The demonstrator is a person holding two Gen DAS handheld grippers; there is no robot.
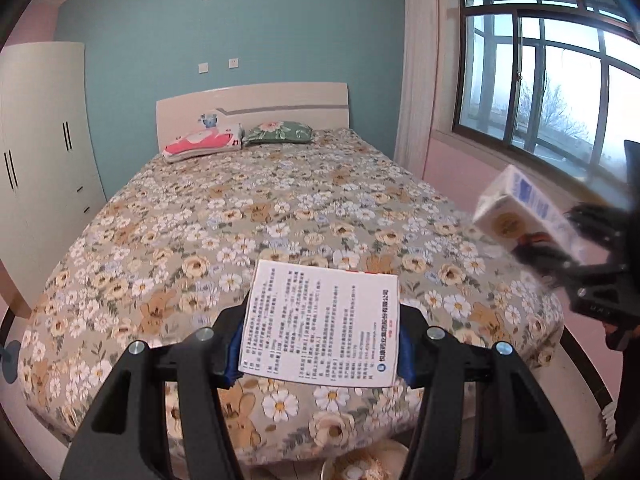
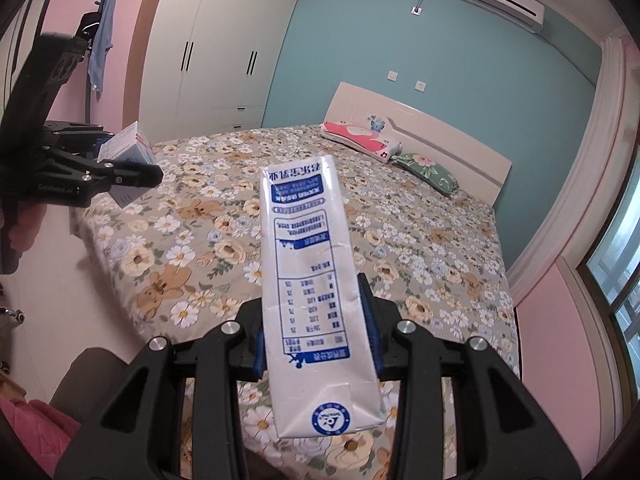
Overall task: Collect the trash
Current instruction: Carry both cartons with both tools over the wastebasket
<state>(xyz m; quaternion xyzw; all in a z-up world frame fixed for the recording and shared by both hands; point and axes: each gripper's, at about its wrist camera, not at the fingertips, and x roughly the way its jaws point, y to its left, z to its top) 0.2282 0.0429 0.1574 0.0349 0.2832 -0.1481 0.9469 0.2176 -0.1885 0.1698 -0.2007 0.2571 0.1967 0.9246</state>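
Two grips are closed: my left gripper (image 1: pixel 320 354) clamps the small printed box (image 1: pixel 322 322), my right gripper (image 2: pixel 316 344) the milk carton (image 2: pixel 316 296) — both above the bed's (image 1: pixel 240 216) near edge, floor clearance beside it.

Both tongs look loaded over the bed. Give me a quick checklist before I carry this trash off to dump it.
1. Left tongs clamped on the small printed box: ok, blue pads press both sides.
2. Right tongs clamped on the milk carton: ok.
3. Carton seated securely: cannot tell; it sticks out far past the fingertips.
4. The two loads apart from each other: ok, clear gap in both views.
5. More trash left on the bed: none seen on the visible cover, only two pillows.
6. Bin location: cannot tell, no bin clearly in view.
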